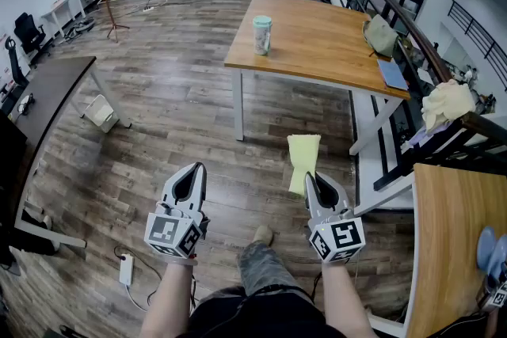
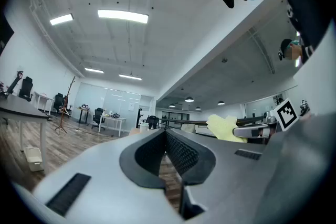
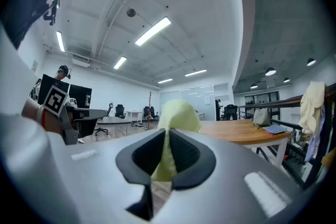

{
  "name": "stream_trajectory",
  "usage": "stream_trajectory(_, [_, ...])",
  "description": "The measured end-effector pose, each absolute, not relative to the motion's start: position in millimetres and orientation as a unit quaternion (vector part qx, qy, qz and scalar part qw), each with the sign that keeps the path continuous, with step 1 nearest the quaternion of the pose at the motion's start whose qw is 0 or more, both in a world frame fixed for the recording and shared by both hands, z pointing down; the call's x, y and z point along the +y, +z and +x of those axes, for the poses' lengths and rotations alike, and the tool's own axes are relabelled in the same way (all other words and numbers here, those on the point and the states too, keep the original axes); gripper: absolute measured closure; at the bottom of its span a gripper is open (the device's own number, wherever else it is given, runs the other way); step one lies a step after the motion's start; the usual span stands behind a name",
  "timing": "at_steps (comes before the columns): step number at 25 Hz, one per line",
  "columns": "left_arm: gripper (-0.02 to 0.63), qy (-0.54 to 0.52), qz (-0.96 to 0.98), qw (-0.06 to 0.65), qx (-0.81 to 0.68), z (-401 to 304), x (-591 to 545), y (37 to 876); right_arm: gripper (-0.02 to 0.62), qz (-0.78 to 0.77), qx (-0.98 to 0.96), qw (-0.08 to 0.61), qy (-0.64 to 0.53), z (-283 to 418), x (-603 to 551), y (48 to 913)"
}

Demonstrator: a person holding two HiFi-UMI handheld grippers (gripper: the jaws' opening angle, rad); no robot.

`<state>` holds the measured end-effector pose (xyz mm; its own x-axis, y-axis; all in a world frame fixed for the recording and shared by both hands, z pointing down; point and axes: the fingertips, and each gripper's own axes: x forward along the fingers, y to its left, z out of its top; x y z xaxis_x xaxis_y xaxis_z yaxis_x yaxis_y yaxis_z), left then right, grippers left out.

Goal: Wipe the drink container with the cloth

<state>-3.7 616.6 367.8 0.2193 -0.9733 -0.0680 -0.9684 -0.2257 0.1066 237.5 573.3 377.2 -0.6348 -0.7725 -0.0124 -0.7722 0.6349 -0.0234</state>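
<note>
The drink container (image 1: 262, 35), a pale green cup with a lid, stands upright near the left edge of the wooden table (image 1: 325, 43), far ahead of both grippers. My right gripper (image 1: 310, 178) is shut on a yellow cloth (image 1: 303, 160) that stands up beyond its tips; in the right gripper view the yellow cloth (image 3: 177, 118) is pinched between the jaws. My left gripper (image 1: 194, 171) is shut and holds nothing; in the left gripper view its jaws meet with nothing between them. Both grippers hover over the wood floor, well short of the table.
A second wooden tabletop (image 1: 451, 241) lies at the right, with a blue thing (image 1: 491, 249) on it. On the far table's right end lie a grey bag (image 1: 381, 34) and a blue book (image 1: 392, 74). A dark desk (image 1: 43, 95) stands left, and a railing (image 1: 428, 51) runs along the right.
</note>
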Motion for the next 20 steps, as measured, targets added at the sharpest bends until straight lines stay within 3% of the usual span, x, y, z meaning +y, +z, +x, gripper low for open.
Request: stream_trajectory(20, [0.609, -0.056, 0.777, 0.025, -0.627, -18.2, 397.1, 366.1, 0.566, -0.395, 0.918, -0.014, -0.045, 211.1, 366.8, 399.9])
